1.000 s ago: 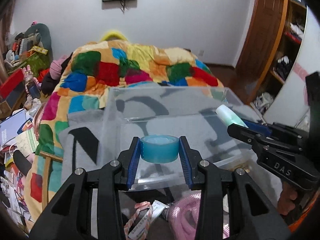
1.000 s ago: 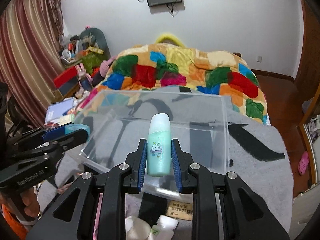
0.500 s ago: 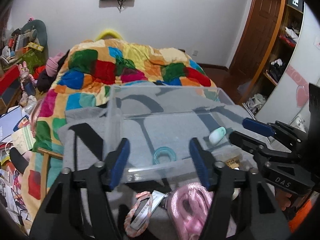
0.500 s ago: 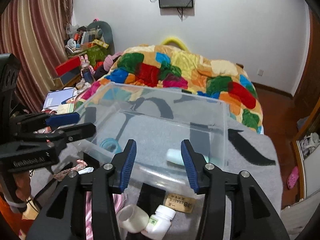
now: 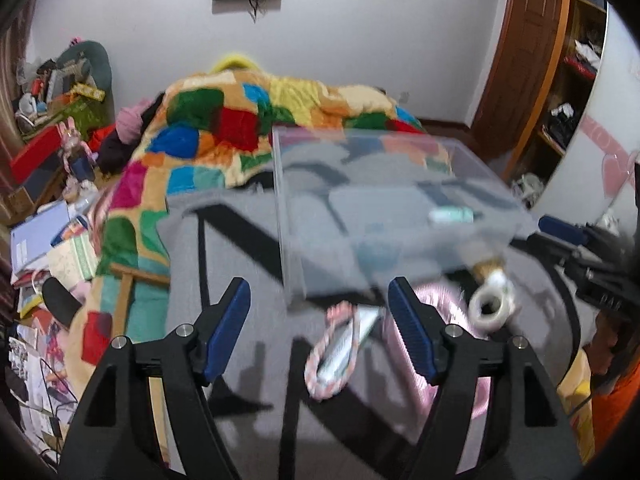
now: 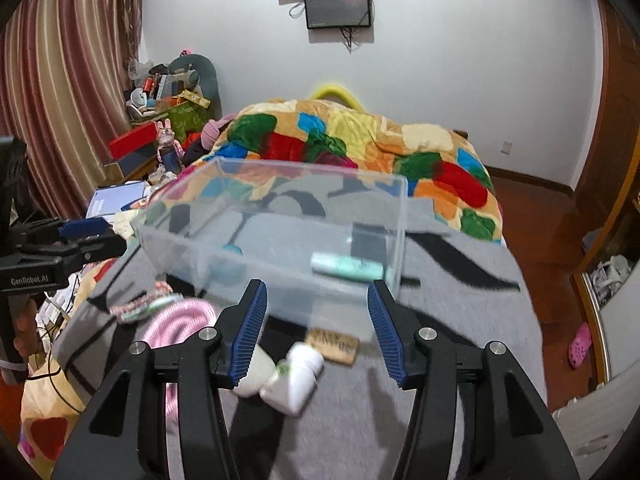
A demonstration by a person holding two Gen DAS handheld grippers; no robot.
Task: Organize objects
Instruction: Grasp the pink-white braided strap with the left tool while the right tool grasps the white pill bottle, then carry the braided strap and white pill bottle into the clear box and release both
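From the left wrist we look forward between the fingers of the left hand-held gripper (image 5: 320,320), down over the grey blanket (image 5: 240,280) toward the far wall, with the clear box (image 5: 400,200) close ahead and to the right. From the right wrist we face the same way, near the box's (image 6: 280,240) front wall. Both views share the box, the patchwork quilt (image 5: 240,128) and the wall screen (image 6: 338,8); each catches the other gripper at its edge.

quilt (image 6: 360,148): bright multicolour patches | blanket (image 6: 460,320): grey, black marks | box (image 6: 280,216): clear | bottle (image 6: 346,266): mint green | rope (image 6: 176,320): pink | pads (image 6: 250,326): blue
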